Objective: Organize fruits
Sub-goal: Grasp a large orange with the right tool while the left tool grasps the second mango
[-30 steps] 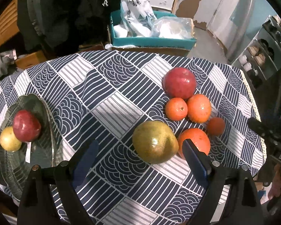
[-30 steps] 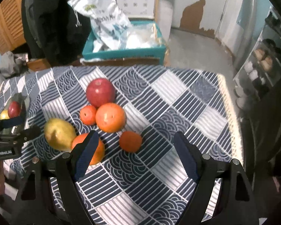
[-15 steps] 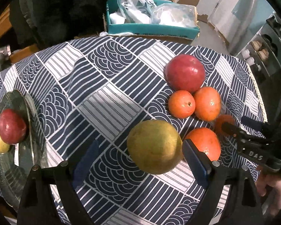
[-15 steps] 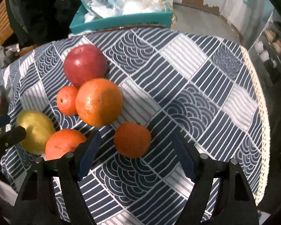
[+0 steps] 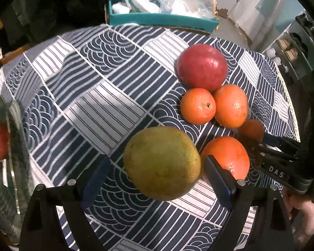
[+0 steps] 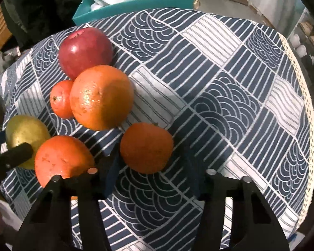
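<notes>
Yellow-green pear [image 5: 162, 163] sat on the desk [image 5: 106, 108] between my left claw's [image 5: 157, 173] wide-open jaws, untouched on its left. My right claw [image 6: 150, 165] was closing around the small tangerine [image 6: 146, 147], pads not yet pressing, near the oranges.

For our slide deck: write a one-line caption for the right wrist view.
Right gripper closing around a small orange beside other fruit on a patterned tablecloth.
</notes>
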Demonstrator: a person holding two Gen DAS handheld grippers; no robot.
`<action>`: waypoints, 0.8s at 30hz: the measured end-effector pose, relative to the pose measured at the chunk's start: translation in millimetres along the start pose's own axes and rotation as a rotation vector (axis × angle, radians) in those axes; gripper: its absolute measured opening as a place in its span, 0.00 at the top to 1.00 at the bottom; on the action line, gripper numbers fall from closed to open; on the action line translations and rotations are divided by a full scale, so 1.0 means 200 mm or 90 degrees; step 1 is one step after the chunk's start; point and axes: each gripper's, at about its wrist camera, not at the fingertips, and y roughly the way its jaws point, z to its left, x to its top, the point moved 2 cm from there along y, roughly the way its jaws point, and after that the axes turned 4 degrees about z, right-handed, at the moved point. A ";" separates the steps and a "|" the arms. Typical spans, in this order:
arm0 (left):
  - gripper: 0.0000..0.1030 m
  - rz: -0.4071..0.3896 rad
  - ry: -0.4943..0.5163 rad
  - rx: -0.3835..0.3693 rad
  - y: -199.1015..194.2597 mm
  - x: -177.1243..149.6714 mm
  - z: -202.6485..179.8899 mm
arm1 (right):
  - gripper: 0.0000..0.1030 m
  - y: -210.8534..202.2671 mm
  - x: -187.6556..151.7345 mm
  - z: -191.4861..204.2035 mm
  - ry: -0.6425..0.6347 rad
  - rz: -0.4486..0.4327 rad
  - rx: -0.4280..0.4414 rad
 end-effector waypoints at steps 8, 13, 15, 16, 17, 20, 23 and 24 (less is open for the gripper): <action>0.25 0.006 -0.028 -0.069 0.04 0.00 0.02 | 0.57 -0.01 0.00 0.04 -0.015 -0.004 -0.011; 0.27 0.001 -0.021 -0.054 0.01 -0.01 0.00 | 0.57 -0.04 -0.02 0.04 -0.016 -0.012 -0.017; 0.29 -0.013 -0.007 -0.035 -0.01 -0.02 0.00 | 0.57 -0.07 -0.02 0.04 -0.016 -0.017 -0.017; 0.30 -0.020 0.001 -0.025 -0.03 -0.02 0.00 | 0.57 -0.08 -0.02 0.04 -0.017 -0.022 -0.017; 0.30 -0.025 0.008 -0.015 -0.04 -0.02 -0.01 | 0.57 -0.10 -0.02 0.05 -0.016 -0.026 -0.018; 0.30 -0.041 0.020 -0.002 -0.07 -0.03 0.00 | 0.58 -0.13 -0.01 0.06 -0.018 -0.034 -0.023; 0.30 -0.047 0.030 0.016 -0.09 -0.03 0.00 | 0.58 -0.17 0.00 0.09 -0.027 -0.045 -0.026; 0.30 -0.049 0.030 0.019 -0.09 -0.04 0.01 | 0.58 -0.18 0.00 0.10 -0.031 -0.049 -0.025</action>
